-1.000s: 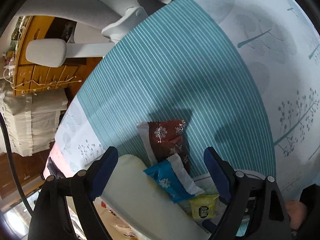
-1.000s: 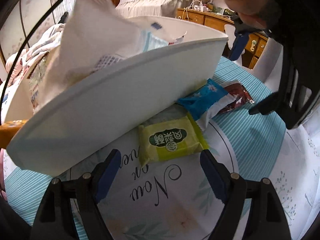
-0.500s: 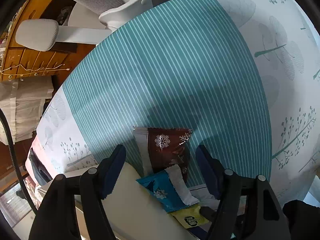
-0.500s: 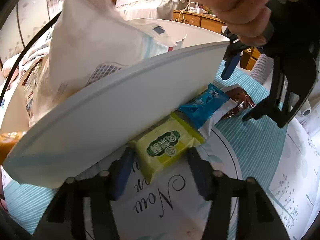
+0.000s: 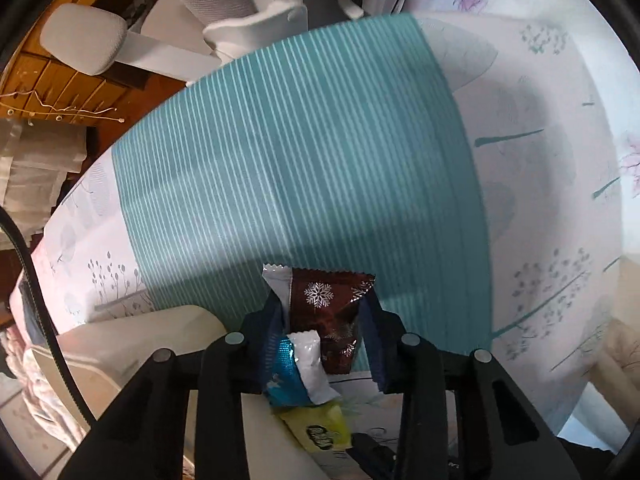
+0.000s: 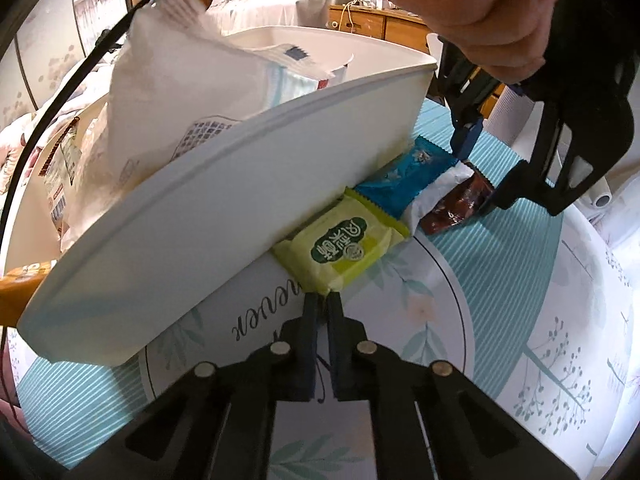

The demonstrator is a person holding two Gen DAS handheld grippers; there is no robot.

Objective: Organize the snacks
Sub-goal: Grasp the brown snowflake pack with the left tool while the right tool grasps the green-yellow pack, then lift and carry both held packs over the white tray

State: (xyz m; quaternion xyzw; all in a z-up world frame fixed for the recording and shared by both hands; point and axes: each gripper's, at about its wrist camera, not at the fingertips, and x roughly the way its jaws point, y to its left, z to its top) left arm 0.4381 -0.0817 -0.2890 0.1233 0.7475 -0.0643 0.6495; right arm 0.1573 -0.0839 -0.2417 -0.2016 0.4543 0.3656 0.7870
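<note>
Three snack packets lie in a row against the white bin's wall (image 6: 240, 200): a yellow-green one (image 6: 344, 248), a blue one (image 6: 400, 184) and a brown one with snowflakes (image 5: 320, 300). My left gripper (image 5: 322, 308) points straight down and its jaws are closing. Its pads squeeze the crumpled brown packet (image 6: 452, 208), with the blue packet's white end (image 5: 308, 360) also between them. My right gripper (image 6: 322, 300) is shut and pinches the near corner of the yellow-green packet. A hand (image 6: 480, 12) holds the left gripper.
The bin (image 5: 160, 340) holds a large white bag (image 6: 180, 80) and other packs. The table wears a teal-striped and floral cloth (image 5: 280, 160). A white office chair (image 5: 92, 40) and a wooden dresser (image 5: 60, 88) stand beyond the table's edge.
Both pairs of jaws have closed from wide open. The left one shifted over the brown packet and pinched it. The right one closed on the yellow-green packet's corner.
</note>
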